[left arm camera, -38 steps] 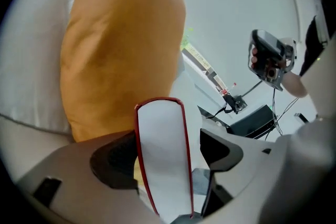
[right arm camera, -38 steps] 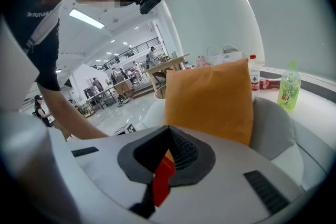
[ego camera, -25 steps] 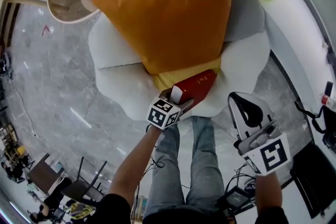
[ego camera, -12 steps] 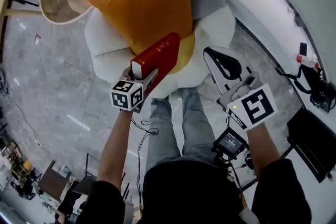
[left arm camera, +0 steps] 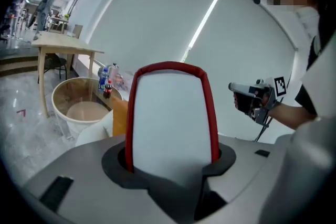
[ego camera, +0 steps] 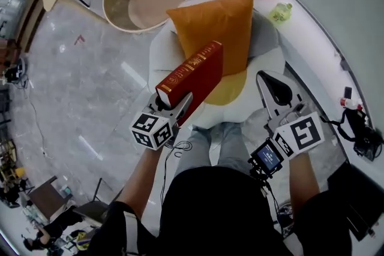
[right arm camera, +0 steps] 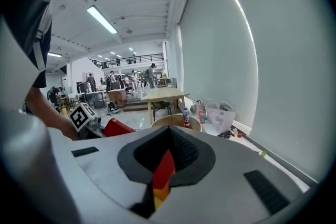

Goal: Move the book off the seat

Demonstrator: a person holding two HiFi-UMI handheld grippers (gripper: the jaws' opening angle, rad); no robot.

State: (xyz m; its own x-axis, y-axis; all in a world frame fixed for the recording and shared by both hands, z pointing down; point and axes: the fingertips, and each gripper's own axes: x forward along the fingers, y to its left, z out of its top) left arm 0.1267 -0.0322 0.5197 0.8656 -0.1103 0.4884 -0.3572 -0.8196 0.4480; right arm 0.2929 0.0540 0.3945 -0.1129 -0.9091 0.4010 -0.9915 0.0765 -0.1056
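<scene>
Left gripper (ego camera: 172,107) clamps red book (ego camera: 195,78) endwise, held clear above white seat (ego camera: 159,52); right gripper (ego camera: 271,84) closed, idle.

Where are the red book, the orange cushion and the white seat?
red book (ego camera: 191,71): head view, on its spine.
orange cushion (ego camera: 219,30): head view, middle of its front.
white seat (ego camera: 161,56): head view, bare left edge.
</scene>
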